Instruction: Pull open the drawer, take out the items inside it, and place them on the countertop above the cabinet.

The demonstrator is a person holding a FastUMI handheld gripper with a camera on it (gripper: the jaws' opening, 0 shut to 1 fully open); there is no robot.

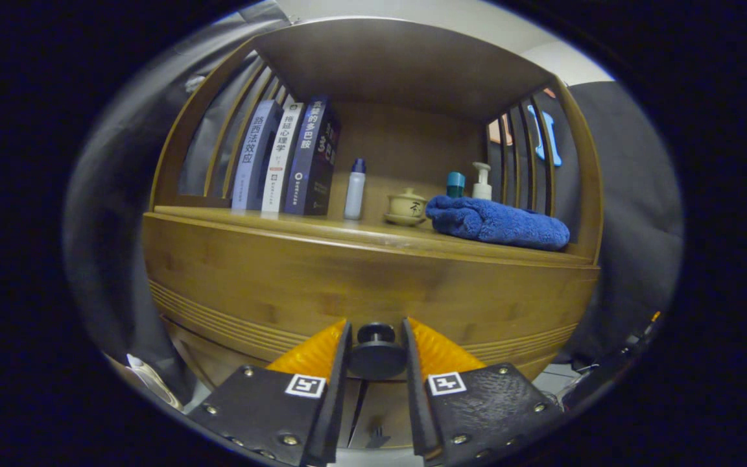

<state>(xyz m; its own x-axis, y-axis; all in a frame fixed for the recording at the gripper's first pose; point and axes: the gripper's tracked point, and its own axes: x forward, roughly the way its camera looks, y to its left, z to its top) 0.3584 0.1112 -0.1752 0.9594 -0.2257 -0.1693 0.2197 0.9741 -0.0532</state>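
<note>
Drawer [373, 292], just ahead of the gripper [377, 353], is sitting closed; its fingers are clamping the knob [376, 350] between them, so pulling, emptying and setting items on the countertop [321, 227] beyond are all pending.

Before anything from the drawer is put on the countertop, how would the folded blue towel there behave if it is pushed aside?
The folded blue terry towel looks soft, so it would probably bunch up rather than slide as one piece. It lies close to the small lidded ceramic cup, which a push might knock. The tongs are closed on the round dark drawer knob.
</note>
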